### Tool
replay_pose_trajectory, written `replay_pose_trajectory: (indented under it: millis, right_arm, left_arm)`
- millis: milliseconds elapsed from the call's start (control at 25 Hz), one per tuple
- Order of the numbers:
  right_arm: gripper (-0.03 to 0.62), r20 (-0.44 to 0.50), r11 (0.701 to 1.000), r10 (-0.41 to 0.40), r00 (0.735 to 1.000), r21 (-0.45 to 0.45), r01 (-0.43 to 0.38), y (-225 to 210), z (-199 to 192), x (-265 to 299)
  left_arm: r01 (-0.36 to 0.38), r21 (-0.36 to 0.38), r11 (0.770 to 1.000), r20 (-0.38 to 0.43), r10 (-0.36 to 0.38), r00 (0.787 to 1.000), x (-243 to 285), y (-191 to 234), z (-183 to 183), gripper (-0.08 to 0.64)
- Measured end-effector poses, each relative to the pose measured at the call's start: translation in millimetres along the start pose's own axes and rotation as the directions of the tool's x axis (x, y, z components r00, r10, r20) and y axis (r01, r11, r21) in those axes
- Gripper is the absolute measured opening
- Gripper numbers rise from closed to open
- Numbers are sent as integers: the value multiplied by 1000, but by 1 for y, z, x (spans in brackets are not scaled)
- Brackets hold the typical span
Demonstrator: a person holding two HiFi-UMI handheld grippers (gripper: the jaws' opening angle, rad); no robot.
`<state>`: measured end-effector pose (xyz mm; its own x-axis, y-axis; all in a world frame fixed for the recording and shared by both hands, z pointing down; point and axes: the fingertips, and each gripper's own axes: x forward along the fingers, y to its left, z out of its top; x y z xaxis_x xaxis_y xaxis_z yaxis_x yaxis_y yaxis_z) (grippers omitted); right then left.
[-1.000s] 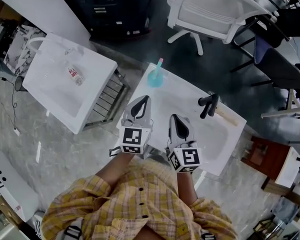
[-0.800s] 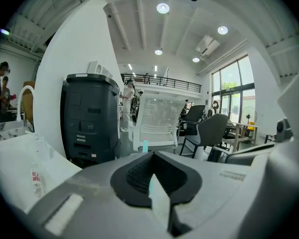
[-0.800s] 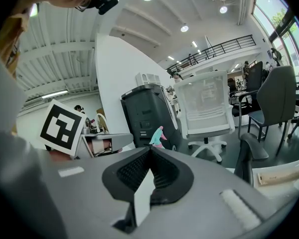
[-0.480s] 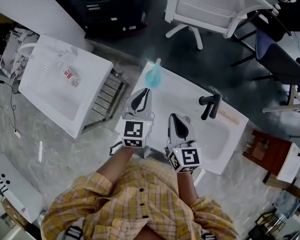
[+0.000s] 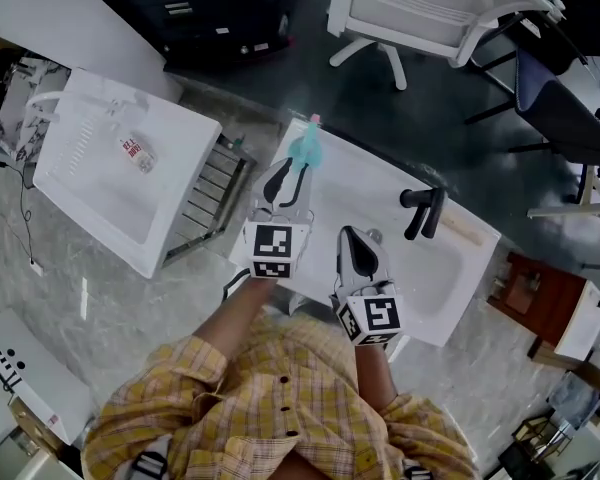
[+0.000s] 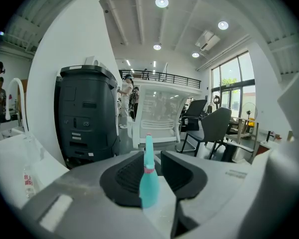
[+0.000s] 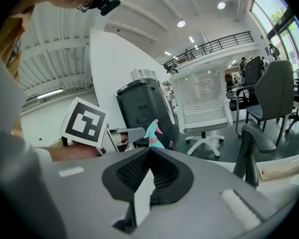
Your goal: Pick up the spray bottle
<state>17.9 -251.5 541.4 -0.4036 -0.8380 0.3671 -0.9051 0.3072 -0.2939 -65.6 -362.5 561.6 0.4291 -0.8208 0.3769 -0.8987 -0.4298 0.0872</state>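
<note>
The spray bottle (image 6: 148, 183) stands upright, dead ahead between the opening jaws of the nearer left hand-held gripper (image 5: 286, 173); the right hand-held gripper (image 7: 149, 152) is closed

My left hand-held gripper (image 6: 157, 157) reaches ahead of the right, tilted slightly down, its jaws opening around the spray bottle (image 6: 149, 188). My right hand-held gripper (image 7: 149, 151) sits alongside, jaws together.

One teal spray bottle (image 5: 306, 152). Two claws: left claw (image 5: 288, 171), right claw (image 5: 352, 234). Two white sinks: near sink (image 5: 365, 183), left sink (image 5: 85, 203). One black faucet (image 5: 423, 211). One white mesh chair (image 5: 420, 13).
</note>
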Motion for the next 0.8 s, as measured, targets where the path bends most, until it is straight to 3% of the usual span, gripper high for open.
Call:
replay_pose_trajectory:
  millis: [800]
  right_arm:
    - [0,-14,1000,-28,1000,10,28,-5,-8,0]
  left_arm:
    - [21,44,999,-42,-19,999,43,3,-10,118]
